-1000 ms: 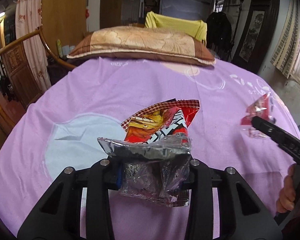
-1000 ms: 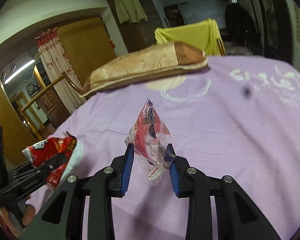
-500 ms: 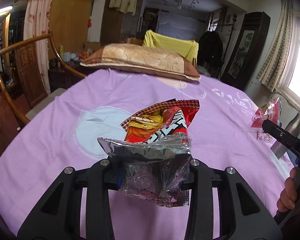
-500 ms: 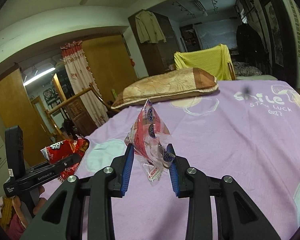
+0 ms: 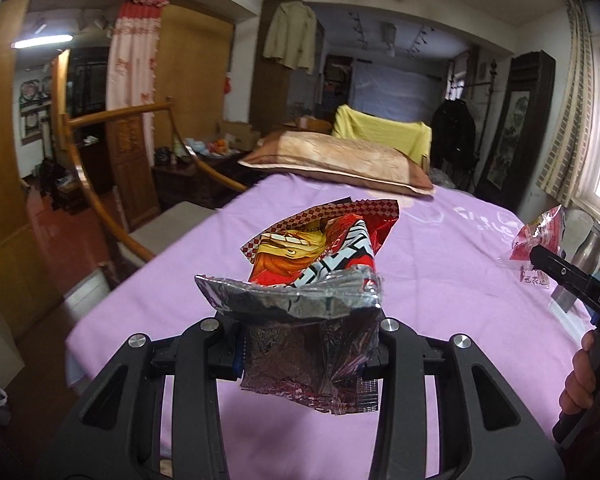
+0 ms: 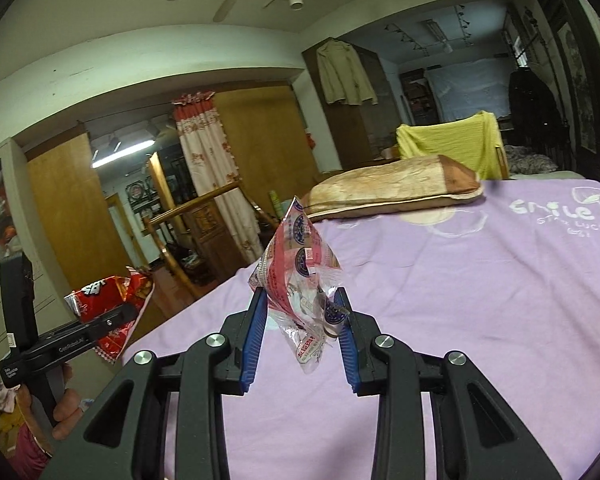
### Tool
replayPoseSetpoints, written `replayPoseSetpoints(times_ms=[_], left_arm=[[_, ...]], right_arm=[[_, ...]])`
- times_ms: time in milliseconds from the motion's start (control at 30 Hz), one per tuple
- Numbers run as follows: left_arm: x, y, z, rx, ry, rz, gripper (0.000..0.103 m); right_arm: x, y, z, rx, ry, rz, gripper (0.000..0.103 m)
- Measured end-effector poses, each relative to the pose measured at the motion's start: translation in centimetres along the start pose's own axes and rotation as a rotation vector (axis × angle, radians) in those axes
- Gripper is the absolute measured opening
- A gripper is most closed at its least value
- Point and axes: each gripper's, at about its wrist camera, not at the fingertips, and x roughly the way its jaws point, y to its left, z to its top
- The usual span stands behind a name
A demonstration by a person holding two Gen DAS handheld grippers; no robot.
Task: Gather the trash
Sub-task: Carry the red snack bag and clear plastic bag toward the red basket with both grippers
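My left gripper (image 5: 306,354) is shut on a torn red snack bag (image 5: 320,264) with silver foil lining, held above the purple bedsheet (image 5: 440,280). The bag also shows at the left of the right wrist view (image 6: 112,300), in the left gripper (image 6: 100,328). My right gripper (image 6: 302,320) is shut on a crumpled clear-and-pink plastic wrapper (image 6: 296,272), held above the bed. That wrapper also shows at the right of the left wrist view (image 5: 538,238), in the right gripper (image 5: 540,254).
A tan pillow (image 5: 340,160) lies at the far end of the bed, with a yellow-draped chair (image 5: 380,130) behind. A curved wooden rail (image 5: 100,184) and cabinet stand to the left. A steel bottle (image 5: 584,248) stands at the right.
Both grippers have risen and pulled back from the bed with their wrappers; more of the room and ceiling shows now. Both grips are unchanged.
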Motion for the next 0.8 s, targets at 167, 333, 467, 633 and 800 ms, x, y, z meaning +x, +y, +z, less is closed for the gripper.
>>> replayPoseSetpoints(times_ms=[167, 333, 467, 633, 800], left_arm=[[-3.6, 3.0, -1.5, -0.011, -0.028, 0.067, 0.039], [-6.4, 6.1, -3.4, -0.023, -0.032, 0.122, 0.039], [-7.8, 8.9, -5.4, -0.025, -0.012, 0.167, 0.039], [-8.1, 12.3, -7.5, -0.026, 0.035, 0.207, 0.039], [-7.7, 15.8, -10.1, -0.038, 0.119, 0.231, 0.039]], right_arm=[[-0.3, 3.3, -0.6, -0.030, 0.005, 0.051, 0.034], [-0.5, 7.5, -1.4, -0.078, 0.020, 0.102, 0.035], [0.0, 10.3, -2.4, -0.112, 0.039, 0.135, 0.035], [1.6, 13.8, -3.6, -0.151, 0.094, 0.174, 0.035], [3.3, 16.7, -4.6, -0.191, 0.146, 0.206, 0.034]])
